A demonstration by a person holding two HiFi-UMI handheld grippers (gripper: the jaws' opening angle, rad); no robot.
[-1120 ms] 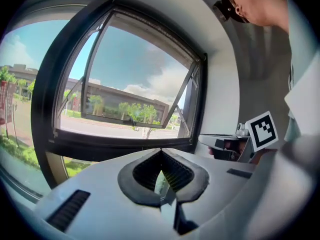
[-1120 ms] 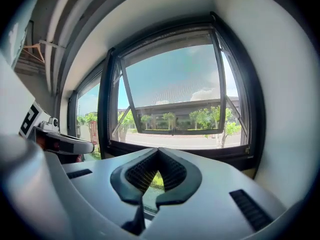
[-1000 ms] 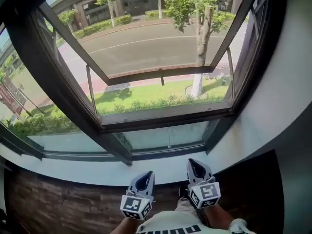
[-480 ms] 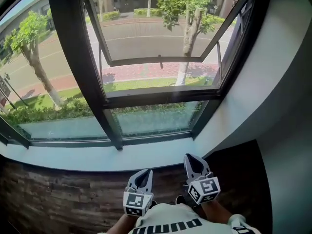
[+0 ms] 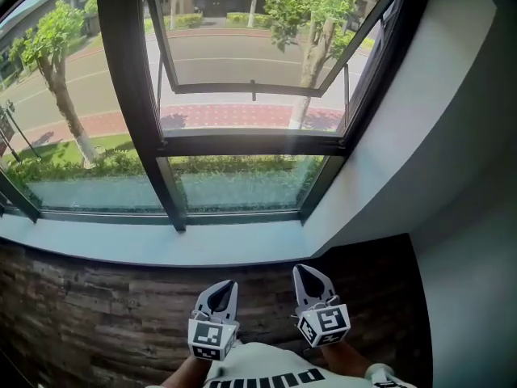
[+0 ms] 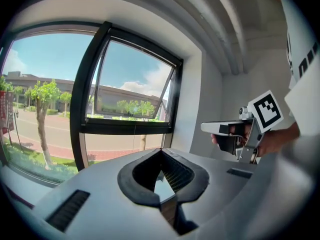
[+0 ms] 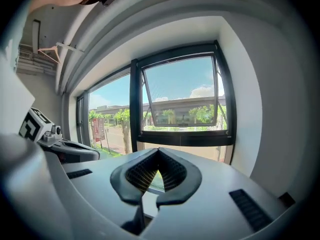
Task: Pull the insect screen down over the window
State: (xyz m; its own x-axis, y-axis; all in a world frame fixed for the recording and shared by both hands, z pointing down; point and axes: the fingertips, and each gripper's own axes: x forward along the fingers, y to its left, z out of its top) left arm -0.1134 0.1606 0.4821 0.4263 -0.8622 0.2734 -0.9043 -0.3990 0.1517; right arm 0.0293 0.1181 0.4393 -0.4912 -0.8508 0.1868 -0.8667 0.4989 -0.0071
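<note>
Left gripper (image 5: pixel 220 293) and right gripper (image 5: pixel 310 281) hover side by side, well short of the window (image 5: pixel 242 145). Both pairs of fingers are closed, empty.

window frame (image 5: pixel 132 95) top cut off, person's shirt (image 5: pixel 260 362) cropped below

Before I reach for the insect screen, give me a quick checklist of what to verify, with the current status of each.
1. Left gripper empty: ok, jaws shut on nothing.
2. Right gripper empty: ok, jaws shut on nothing.
3. Grippers at the window frame: not ok, both are held low near the person's body, short of it.
4. Insect screen down: not ok, no mesh crosses the opening.
5. Screen's pull bar located: cannot tell, none stands out along the frame's top.
6. Sash out of the screen's path: likely ok, it tilts outward.
</note>
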